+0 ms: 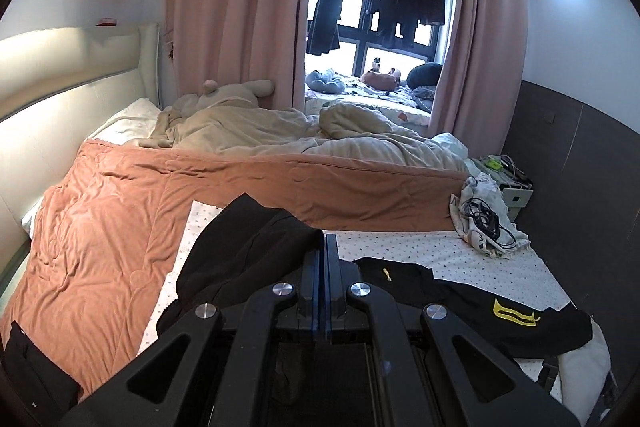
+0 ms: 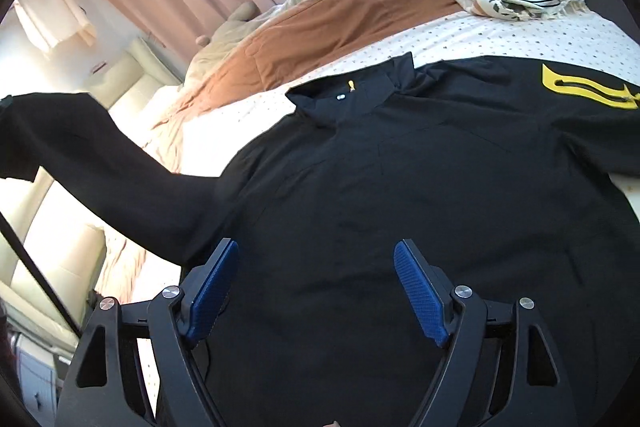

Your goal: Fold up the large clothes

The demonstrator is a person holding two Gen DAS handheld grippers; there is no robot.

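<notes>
I am seeing the black jacket (image 2: 420, 179) lying spread on the dotted sheet (image 2: 520, 31), collar up, yellow emblem (image 2: 584, 87) on one sleeve | my left gripper (image 1: 325, 247) is clenching a lifted sleeve (image 1: 248, 251) | my right gripper (image 2: 316, 267) is hovering spread wide over the jacket body, gripping nothing | orange quilt (image 1: 120, 235) is lying beside.

both the left claw (image 1: 325, 247) and the right claw (image 2: 316, 291) have black angular linkage arms with triangular cutouts, round silver screws, and blue textured pads (image 2: 420, 291).
</notes>
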